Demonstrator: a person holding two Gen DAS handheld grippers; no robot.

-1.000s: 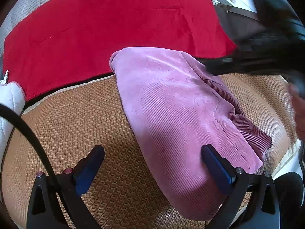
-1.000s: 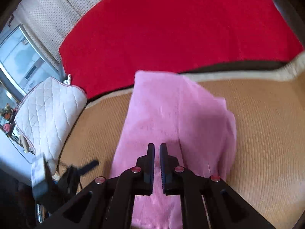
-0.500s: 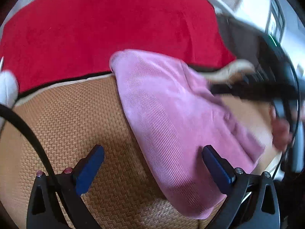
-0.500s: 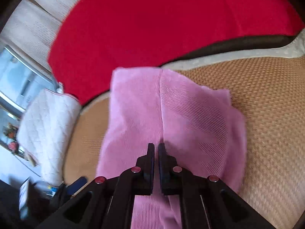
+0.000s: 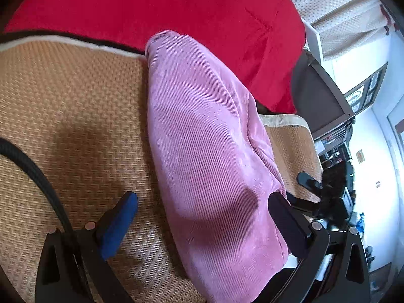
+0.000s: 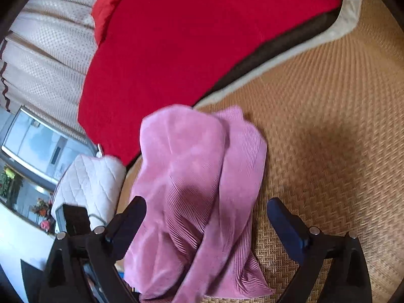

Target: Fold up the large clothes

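A pink corduroy garment (image 5: 207, 151) lies folded into a long strip on a woven tan mat (image 5: 63, 116). My left gripper (image 5: 202, 202) is open and empty, its fingers straddling the near part of the garment. In the right wrist view the same garment (image 6: 197, 181) lies with one layer overlapping another and a loose rumpled near end. My right gripper (image 6: 207, 209) is open and empty, with a finger on each side of the garment. The other gripper shows in the left wrist view (image 5: 325, 197) at the mat's right edge.
A red blanket (image 5: 176, 7) covers the bed behind the mat. A white quilted cushion (image 6: 88, 184) sits at the mat's left end in the right wrist view. A black cable (image 5: 32, 174) crosses the lower left. A dark stand (image 5: 318, 96) and room clutter are to the right.
My right gripper was shut over the garment and is now open, and the fabric has dropped onto the mat. My left gripper has stayed open and swung to view more of the right side.
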